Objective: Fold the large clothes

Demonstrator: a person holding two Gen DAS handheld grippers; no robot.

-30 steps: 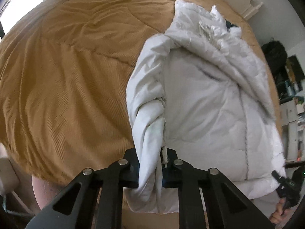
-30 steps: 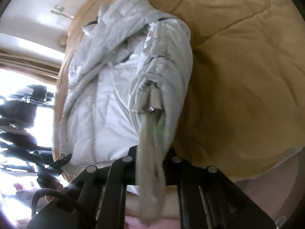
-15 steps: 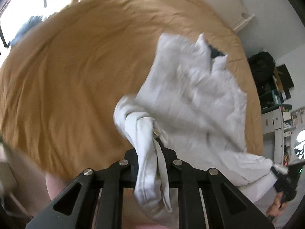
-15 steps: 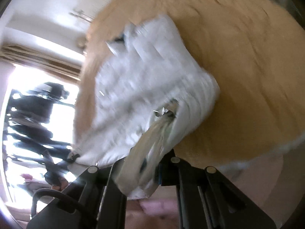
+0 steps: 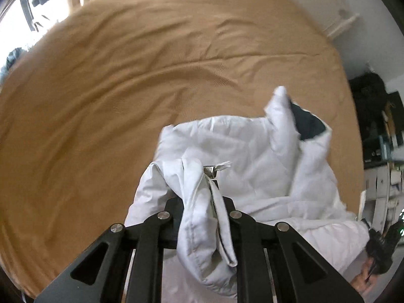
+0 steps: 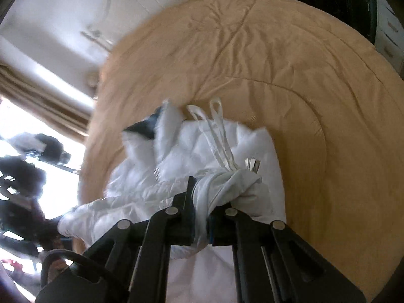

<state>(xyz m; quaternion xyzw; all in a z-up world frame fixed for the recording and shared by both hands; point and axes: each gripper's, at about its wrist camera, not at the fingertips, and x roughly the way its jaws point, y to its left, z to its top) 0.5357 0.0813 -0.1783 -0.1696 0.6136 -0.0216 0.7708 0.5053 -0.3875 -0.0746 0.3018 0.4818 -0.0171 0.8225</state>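
Note:
A white puffer jacket (image 5: pixel 252 161) lies bunched at the near edge of a tan bedspread (image 5: pixel 126 75). Its dark inner lining shows at the hood (image 5: pixel 308 126). My left gripper (image 5: pixel 202 202) is shut on a gathered fold of the jacket's left side, with fabric hanging down between the fingers. My right gripper (image 6: pixel 202 202) is shut on a gathered fold of the jacket (image 6: pixel 214 151) on its right side, near white loops (image 6: pixel 214 126) and a metal zip pull (image 6: pixel 252 162). The other gripper shows at the lower right of the left wrist view (image 5: pixel 383 242).
The tan bedspread (image 6: pixel 277 63) spreads far beyond the jacket. A window with tan curtains (image 6: pixel 43 101) is at the left of the right wrist view. Dark bags and white shelving (image 5: pixel 378 139) stand right of the bed. A white wall (image 6: pixel 75 12) lies behind.
Both grippers have lifted and pulled the jacket's sides towards the near edge of the bed. The jacket lay spread flat; now it is bunched up, smaller in view, with more bare bedspread beyond.

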